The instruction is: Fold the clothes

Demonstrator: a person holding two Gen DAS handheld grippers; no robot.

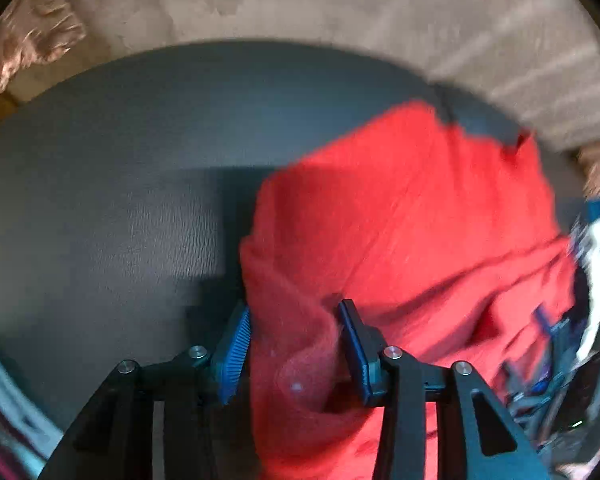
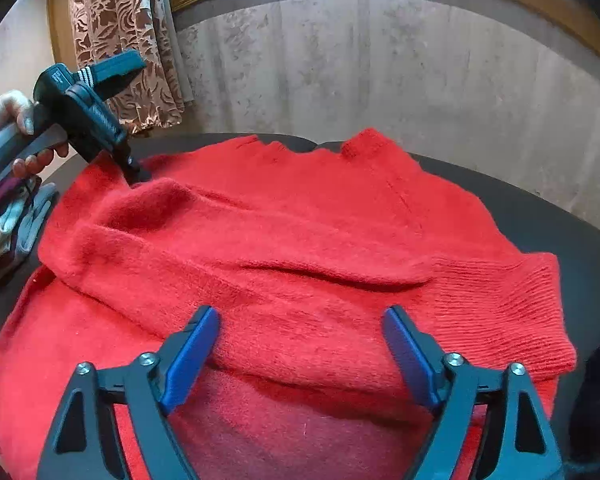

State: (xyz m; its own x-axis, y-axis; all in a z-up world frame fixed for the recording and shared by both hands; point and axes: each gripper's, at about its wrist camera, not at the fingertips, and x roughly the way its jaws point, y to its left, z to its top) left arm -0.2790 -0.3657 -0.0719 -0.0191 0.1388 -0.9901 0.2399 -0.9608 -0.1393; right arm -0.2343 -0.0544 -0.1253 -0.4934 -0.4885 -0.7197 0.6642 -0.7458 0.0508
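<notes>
A red knit sweater (image 2: 300, 240) lies spread on a dark round table (image 2: 560, 216), with a sleeve folded across its body. In the left wrist view my left gripper (image 1: 296, 320) is shut on a bunched fold of the red sweater (image 1: 400, 220) and holds it up off the table. The left gripper also shows in the right wrist view (image 2: 136, 176), pinching the sweater at its far left. My right gripper (image 2: 300, 320) is open and hovers over the sweater's near part, its blue pads (image 2: 192, 344) on either side of a fold.
A stack of folded clothes (image 2: 12, 216) sits at the table's left edge. A patterned curtain (image 2: 124, 40) and a pale wall stand behind. A dark item (image 2: 596, 392) lies at the right. The bare dark tabletop (image 1: 100, 200) lies left of the sweater.
</notes>
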